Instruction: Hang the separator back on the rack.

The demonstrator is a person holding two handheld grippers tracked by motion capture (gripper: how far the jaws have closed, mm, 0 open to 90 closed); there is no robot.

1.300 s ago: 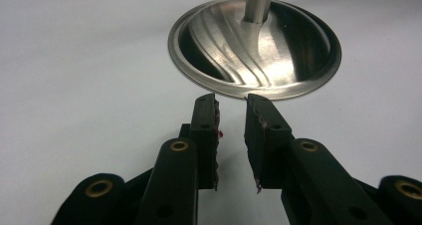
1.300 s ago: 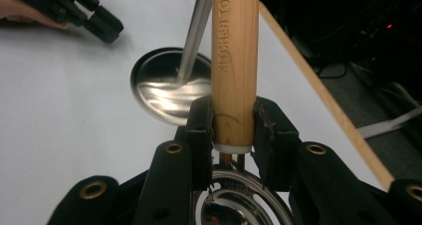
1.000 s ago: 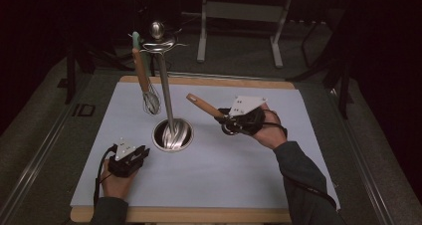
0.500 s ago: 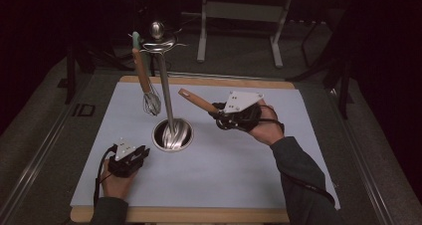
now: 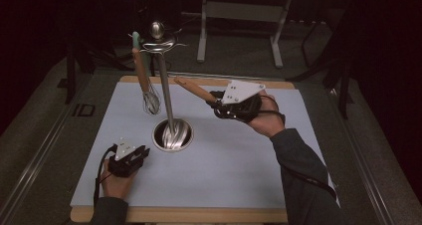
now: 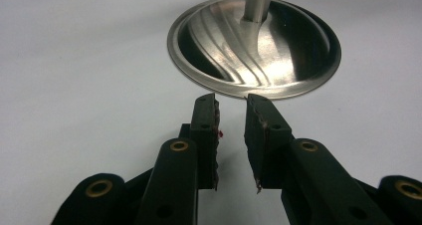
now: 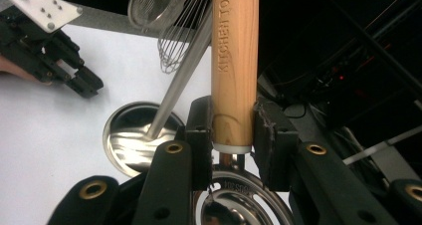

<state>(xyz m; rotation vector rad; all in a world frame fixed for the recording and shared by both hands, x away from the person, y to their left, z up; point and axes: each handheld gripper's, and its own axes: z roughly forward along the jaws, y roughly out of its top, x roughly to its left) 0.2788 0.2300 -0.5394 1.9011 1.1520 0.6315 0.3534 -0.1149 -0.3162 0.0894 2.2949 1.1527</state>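
Observation:
A steel utensil stand [image 5: 172, 134] with a round base and a tall pole stands mid-table. A whisk [image 5: 149, 100] with a wooden handle hangs from a hook at the pole's top. My right gripper [image 5: 217, 103] is raised to the right of the pole and shut on a wooden-handled utensil [image 5: 194, 89], whose handle points up-left toward the hooks. In the right gripper view the handle [image 7: 234, 60] sits between the jaws, with its steel head [image 7: 239, 205] below them. My left gripper [image 5: 142, 154] rests on the mat near the base [image 6: 254, 46], jaws open with nothing between them.
A pale blue mat [image 5: 234, 180] covers the wooden board, with bare room at the front and right. Dark floor surrounds the table, and a metal frame leg [image 5: 203, 31] stands behind it. The left gripper [image 7: 50, 51] appears beyond the stand in the right gripper view.
My right gripper has risen with the wooden-handled utensil and drifted a little left, its handle tip now nearer the pole. The left gripper has stayed put.

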